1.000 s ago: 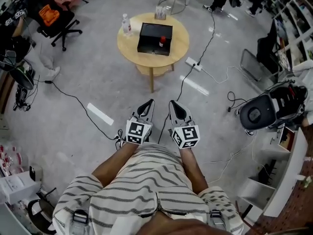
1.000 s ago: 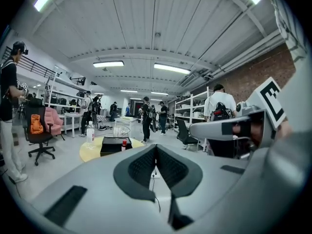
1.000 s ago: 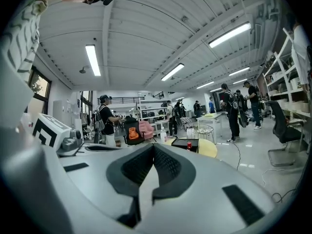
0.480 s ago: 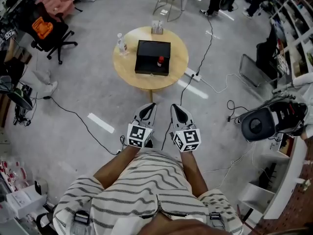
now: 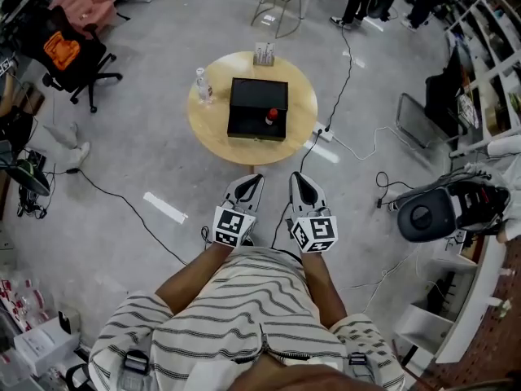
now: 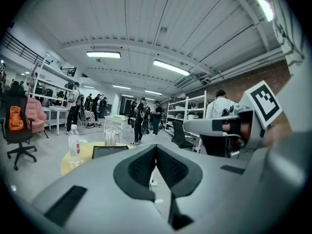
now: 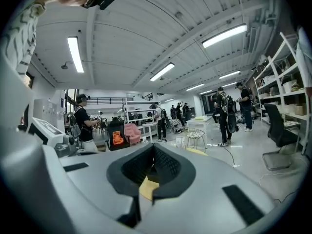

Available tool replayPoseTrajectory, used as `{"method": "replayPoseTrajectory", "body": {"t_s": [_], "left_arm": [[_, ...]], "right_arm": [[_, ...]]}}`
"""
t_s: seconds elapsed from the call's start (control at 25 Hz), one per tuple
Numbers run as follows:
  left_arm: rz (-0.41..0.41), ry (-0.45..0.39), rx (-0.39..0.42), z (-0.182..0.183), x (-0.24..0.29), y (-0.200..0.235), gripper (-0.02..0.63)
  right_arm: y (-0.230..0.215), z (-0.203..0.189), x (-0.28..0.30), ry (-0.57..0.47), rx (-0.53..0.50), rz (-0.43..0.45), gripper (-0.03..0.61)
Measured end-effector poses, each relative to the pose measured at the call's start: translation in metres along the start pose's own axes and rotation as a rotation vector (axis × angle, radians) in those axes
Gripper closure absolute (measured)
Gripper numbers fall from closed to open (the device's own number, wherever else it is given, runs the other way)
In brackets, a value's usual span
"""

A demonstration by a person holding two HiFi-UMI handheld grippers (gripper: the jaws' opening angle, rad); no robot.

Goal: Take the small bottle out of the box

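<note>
A black open box (image 5: 258, 108) lies on a round wooden table (image 5: 216, 125) ahead of me. Inside it, near the right side, stands a small bottle with a red cap (image 5: 271, 117). My left gripper (image 5: 251, 179) and right gripper (image 5: 301, 177) are held side by side in front of my body, well short of the table, above the floor. Both are shut with nothing between the jaws. In the left gripper view the shut tips (image 6: 156, 147) point toward the box (image 6: 109, 150). In the right gripper view the tips (image 7: 153, 147) meet, and the bottle is hidden.
A clear water bottle (image 5: 203, 85) stands at the table's left edge, a small clear holder (image 5: 264, 53) at its far edge. Cables and a power strip (image 5: 322, 132) cross the floor. Office chairs (image 5: 69, 51), shelving at the right and several people stand around.
The table with the box has come nearer and lower in the head view. Both grippers have stayed shut, side by side, moving forward together.
</note>
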State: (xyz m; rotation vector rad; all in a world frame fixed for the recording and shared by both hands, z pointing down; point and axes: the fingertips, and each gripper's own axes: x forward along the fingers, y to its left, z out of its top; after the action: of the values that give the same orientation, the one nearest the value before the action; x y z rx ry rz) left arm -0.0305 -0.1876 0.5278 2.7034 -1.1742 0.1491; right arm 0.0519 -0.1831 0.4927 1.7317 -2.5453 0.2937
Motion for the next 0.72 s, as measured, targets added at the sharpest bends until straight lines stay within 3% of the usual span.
{"method": "replayPoseTrajectory", "body": {"t_s": [0.72], "left_arm": [[-0.041, 0.006, -0.031, -0.004, 0.037, 0.034, 0.592]], "right_arm": [[-0.020, -0.004, 0.047, 0.010, 0.015, -0.028, 0.560]]}}
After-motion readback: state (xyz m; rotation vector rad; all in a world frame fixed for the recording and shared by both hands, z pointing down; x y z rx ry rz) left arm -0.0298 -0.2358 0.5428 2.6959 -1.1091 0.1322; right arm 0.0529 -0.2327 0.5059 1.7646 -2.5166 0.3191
